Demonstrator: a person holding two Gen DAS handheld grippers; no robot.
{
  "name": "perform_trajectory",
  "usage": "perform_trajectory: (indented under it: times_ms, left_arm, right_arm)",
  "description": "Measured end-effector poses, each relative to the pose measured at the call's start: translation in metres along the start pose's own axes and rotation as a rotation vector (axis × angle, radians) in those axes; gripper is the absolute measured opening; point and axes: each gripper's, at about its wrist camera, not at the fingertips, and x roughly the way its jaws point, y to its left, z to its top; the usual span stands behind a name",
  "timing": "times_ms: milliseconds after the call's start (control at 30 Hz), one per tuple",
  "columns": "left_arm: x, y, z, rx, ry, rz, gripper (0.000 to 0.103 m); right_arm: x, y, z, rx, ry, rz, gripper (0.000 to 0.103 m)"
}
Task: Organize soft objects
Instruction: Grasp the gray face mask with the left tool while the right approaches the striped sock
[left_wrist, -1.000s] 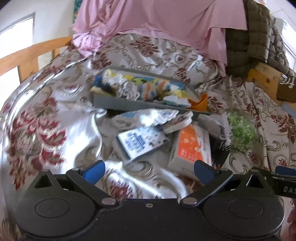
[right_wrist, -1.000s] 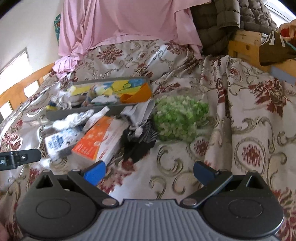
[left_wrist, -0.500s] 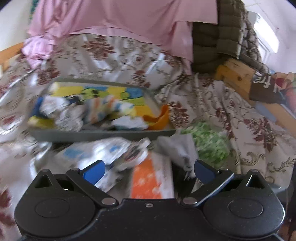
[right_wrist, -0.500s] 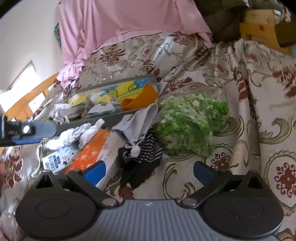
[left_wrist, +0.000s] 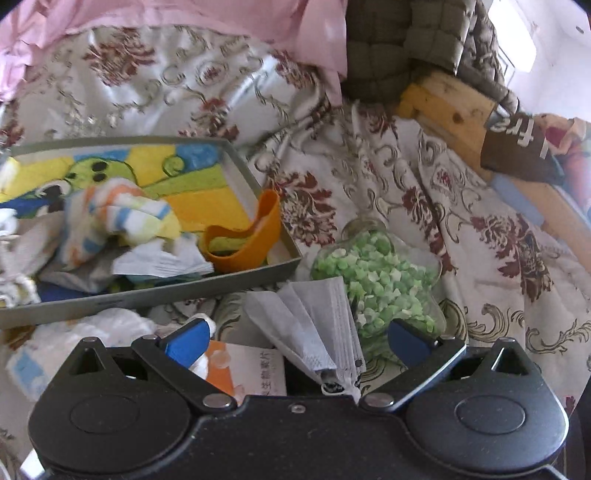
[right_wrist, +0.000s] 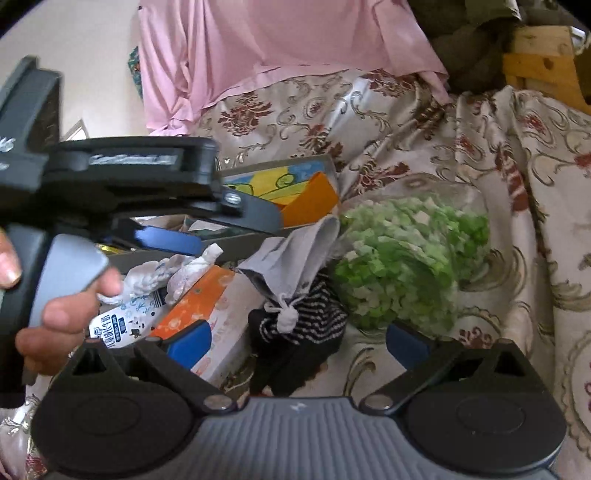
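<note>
A grey tray (left_wrist: 255, 273) on the bed holds a colourful towel, striped cloths and an orange band (left_wrist: 255, 236). In front of it lie a grey face mask (left_wrist: 314, 325), an orange tissue pack (left_wrist: 236, 373), white wipe packs (left_wrist: 74, 339) and a clear jar of green bits (left_wrist: 380, 280). My left gripper (left_wrist: 295, 339) is open, its fingers either side of the mask. My right gripper (right_wrist: 299, 339) is open over a striped black sock (right_wrist: 299, 332) beneath the mask (right_wrist: 291, 258). The left gripper (right_wrist: 207, 225) crosses the right wrist view above the tissue pack (right_wrist: 207, 299).
The bed has a shiny floral cover (left_wrist: 480, 240). A pink sheet (right_wrist: 280, 48) and an olive quilted jacket (left_wrist: 406, 40) hang at the back. A wooden bed frame (left_wrist: 443, 103) runs along the right. A blue-print wipe pack (right_wrist: 125, 325) lies at left.
My left gripper has swung right and forward, from the wipe packs to the grey mask. My right gripper has moved closer to the sock and jar. Both stay open.
</note>
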Motion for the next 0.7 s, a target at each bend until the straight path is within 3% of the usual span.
perform_trajectory:
  times_ms: [233,367,567,700]
  left_arm:
    - [0.035,0.009,0.009,-0.101,0.095,-0.083,0.102]
    - [0.047,0.006,0.012,-0.077,0.115,-0.072,0.099]
    - [0.054,0.01,0.016,-0.076,0.152,-0.076,0.087]
    - [0.053,0.016,0.019,-0.123,0.146,-0.069,0.069]
  right_arm:
    - [0.023,-0.004,0.0,0.014,0.037,0.016,0.097]
    - [0.035,-0.002,-0.001,0.004,0.064,0.024,0.09]
    - [0.041,-0.002,0.0,0.007,0.064,0.017,0.086]
    - [0.045,-0.004,0.002,0.006,0.059,0.011,0.084]
